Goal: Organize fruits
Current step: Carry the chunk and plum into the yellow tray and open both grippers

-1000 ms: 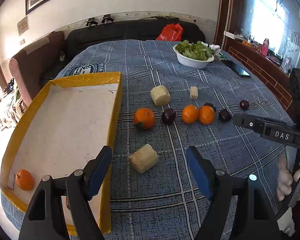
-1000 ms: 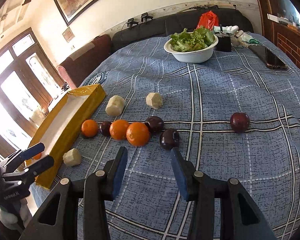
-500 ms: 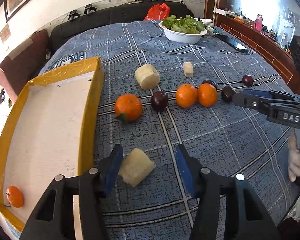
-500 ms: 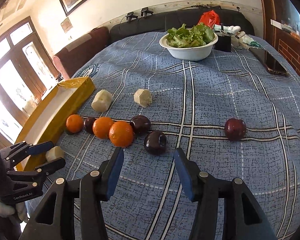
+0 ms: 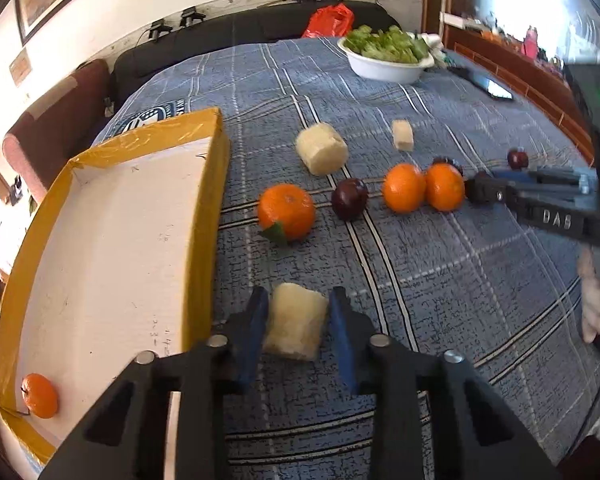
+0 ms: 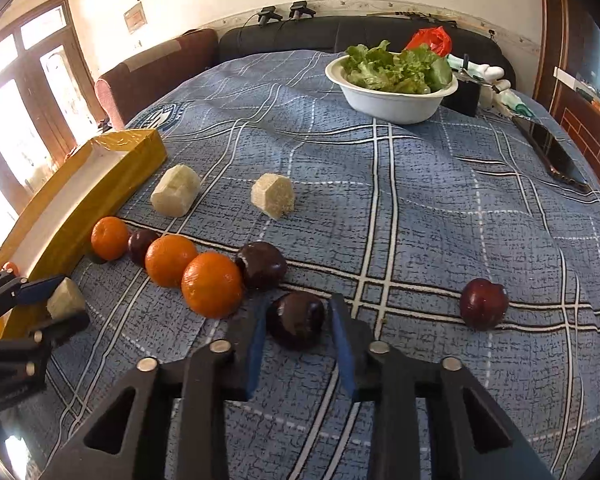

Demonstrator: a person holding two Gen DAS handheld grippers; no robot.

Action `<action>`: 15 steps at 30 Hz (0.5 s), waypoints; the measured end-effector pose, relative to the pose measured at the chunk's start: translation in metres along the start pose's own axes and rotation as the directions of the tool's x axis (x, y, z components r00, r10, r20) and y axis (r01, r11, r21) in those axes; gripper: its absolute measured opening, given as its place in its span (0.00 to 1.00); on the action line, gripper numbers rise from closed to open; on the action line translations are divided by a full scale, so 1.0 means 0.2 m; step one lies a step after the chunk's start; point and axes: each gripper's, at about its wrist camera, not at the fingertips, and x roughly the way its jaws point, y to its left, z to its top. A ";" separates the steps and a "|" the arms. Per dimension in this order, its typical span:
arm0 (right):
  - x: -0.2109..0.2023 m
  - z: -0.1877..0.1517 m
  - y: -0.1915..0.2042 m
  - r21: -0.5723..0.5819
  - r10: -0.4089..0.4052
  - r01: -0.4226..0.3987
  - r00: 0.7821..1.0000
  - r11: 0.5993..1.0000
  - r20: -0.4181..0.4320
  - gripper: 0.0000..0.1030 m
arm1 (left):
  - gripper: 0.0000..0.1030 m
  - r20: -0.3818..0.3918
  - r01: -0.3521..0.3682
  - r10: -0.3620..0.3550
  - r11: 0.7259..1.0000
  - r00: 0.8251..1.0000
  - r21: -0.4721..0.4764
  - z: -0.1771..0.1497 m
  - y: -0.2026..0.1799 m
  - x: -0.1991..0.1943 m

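While the yellow-edged tray [image 5: 204,216] lies at the far left of the checked blue cloth [image 6: 420,208] with a single small orange [image 5: 40,395] in its near corner, most of the fruit is spread in a loose row to its right. Just beside the tray's right wall, the pale peeled chunk [image 5: 295,326] is enclosed by the left gripper [image 5: 296,328], whose jaws have just been closing; both blue pads are seen against its flat sides, so it appears gripped. This piece is judged light, fairly firm and damp-looking on its cut faces, so the flat opposite sides are the sound place to be held, with only modest pressure lest the flesh be bruised or the piece slide out. Further right, the leafed orange [image 5: 287,211], a dark plum [image 5: 349,204] and two more oranges [image 5: 404,187] are lined up, round and liable to roll if nudged. At the right end of that row, the nearest dark plum [image 6: 296,325] is flanked by the right gripper [image 6: 298,330], whose jaws have likewise just been closing to a narrow gap; the pads lie close on either side, though firm contact cannot be told. Its skin is judged smooth, slippery and soft, so it is best taken across its widest middle. A lone red plum [image 6: 483,303] is left well apart at the far right.
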 end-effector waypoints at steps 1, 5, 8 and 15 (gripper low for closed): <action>0.00 0.00 0.00 0.002 -0.002 0.002 1.000 1.000 0.001 0.29 | 0.30 0.002 0.038 -0.038 0.999 0.999 -0.031 0.00 0.02 -0.01; -0.03 -0.02 -0.01 0.018 0.014 -0.014 1.000 1.000 0.007 0.29 | 0.30 0.012 0.043 -0.042 0.998 0.999 -0.041 -0.02 0.01 -0.03; -0.07 -0.06 -0.02 0.026 0.030 -0.030 1.000 0.999 0.008 0.29 | 0.33 0.000 0.033 -0.033 0.999 0.999 -0.029 -0.02 -0.01 -0.01; -0.15 -0.12 -0.02 0.054 0.060 -0.060 0.998 0.997 0.008 0.29 | 0.34 -0.011 -0.076 0.077 0.996 0.997 0.049 -0.05 -0.10 0.02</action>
